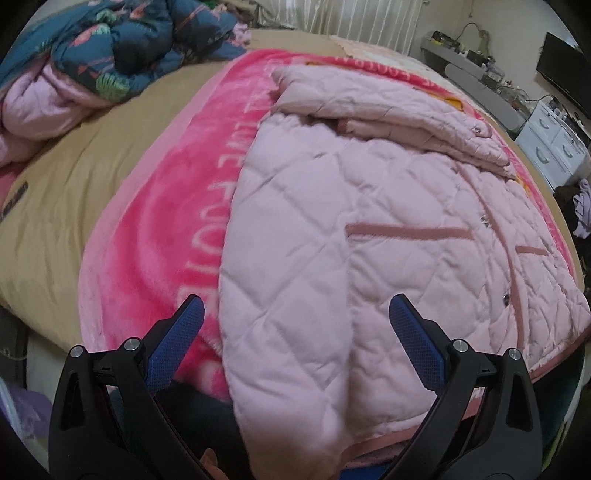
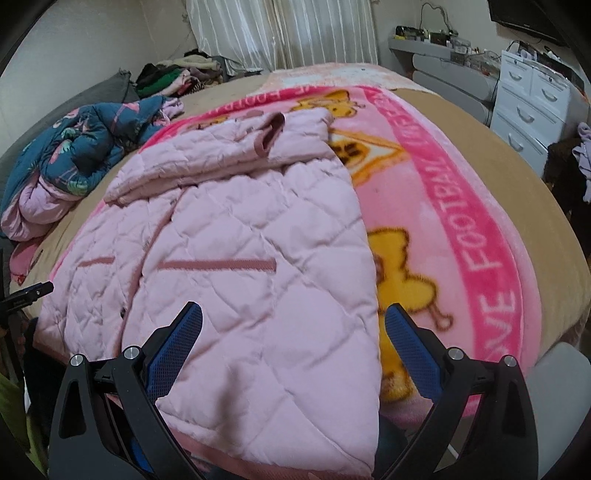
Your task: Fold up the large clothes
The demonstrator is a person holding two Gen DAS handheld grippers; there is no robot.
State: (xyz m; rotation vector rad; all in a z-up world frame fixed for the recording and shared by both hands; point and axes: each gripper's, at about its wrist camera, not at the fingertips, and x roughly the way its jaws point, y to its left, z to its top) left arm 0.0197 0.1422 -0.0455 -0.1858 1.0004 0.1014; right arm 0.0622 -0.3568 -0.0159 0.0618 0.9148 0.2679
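1. Left wrist view: my left gripper hangs over the near hem of the pink quilted jacket, jaws spread wide and gripping nothing. One blue pad sits over the hot-pink blanket; the other is over the jacket.
2. Right wrist view: my right gripper is likewise released, jaws wide apart, empty. Its left pad is over the jacket; the right one is over the blanket, just past the jacket's folded edge.
3. That jacket lies flat on the blanket, on the bed, front side up, with two darker pink pocket strips showing and snap buttons along the front edge.
4. Both sides are folded in over the body, so the outer edges look smooth and rounded. A sleeve lies across the top part, its darker cuff near the collar end.
5. Under it, the blanket carries white lettering and yellow cartoon figures. A tan cover shows around the blanket.
6. At the bed's far left corner is a crumpled teal floral quilt with a pale pink lining, well apart from the jacket.
7. Past the bed's right side stands a white chest of drawers, with a grey shelf of small clutter nearby. Striped curtains hang behind the bed.
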